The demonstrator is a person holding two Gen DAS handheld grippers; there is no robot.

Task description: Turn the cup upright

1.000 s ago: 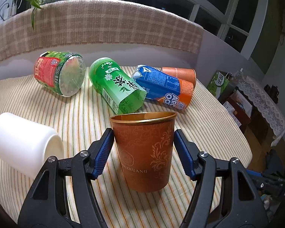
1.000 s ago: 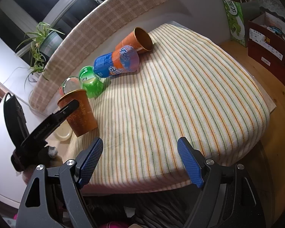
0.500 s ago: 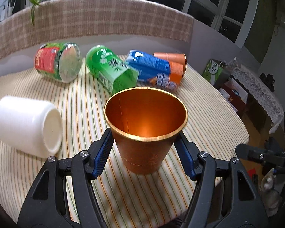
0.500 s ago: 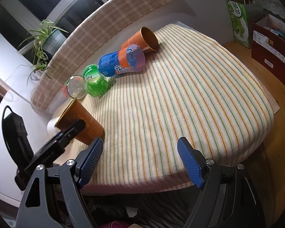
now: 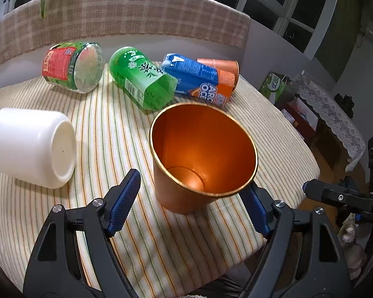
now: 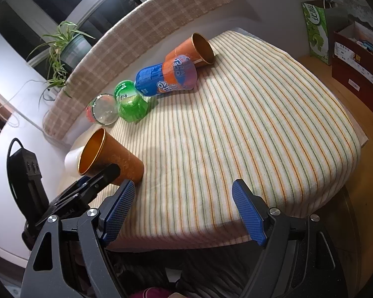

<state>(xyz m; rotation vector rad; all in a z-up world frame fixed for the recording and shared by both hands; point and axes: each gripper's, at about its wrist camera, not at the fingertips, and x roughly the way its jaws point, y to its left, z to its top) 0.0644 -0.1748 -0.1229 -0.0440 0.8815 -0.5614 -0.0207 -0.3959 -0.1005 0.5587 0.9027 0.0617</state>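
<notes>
An orange paper cup with a gold rim [image 5: 201, 159] stands mouth-up on the striped cloth, between the fingers of my left gripper [image 5: 189, 204]. The jaws are spread wide and the left finger [image 5: 123, 204] stands clear of the cup. In the right wrist view the same cup [image 6: 112, 156] appears tilted, with the left gripper's finger beside its base. My right gripper [image 6: 182, 213] is open and empty above the table's near edge. A second orange cup [image 6: 194, 49] lies on its side at the far end; it also shows in the left wrist view [image 5: 220, 69].
A white cup [image 5: 32, 146] lies on its side to the left. A red-green jar [image 5: 74, 67], a green bottle [image 5: 141, 82] and a blue-orange carton [image 5: 196, 82] lie in a row at the back. Boxes and bags [image 6: 345, 39] stand on the floor to the right.
My left gripper opened and let go of the orange cup, then rose and tipped down, so I now look into the cup. The right gripper shifted only slightly.
</notes>
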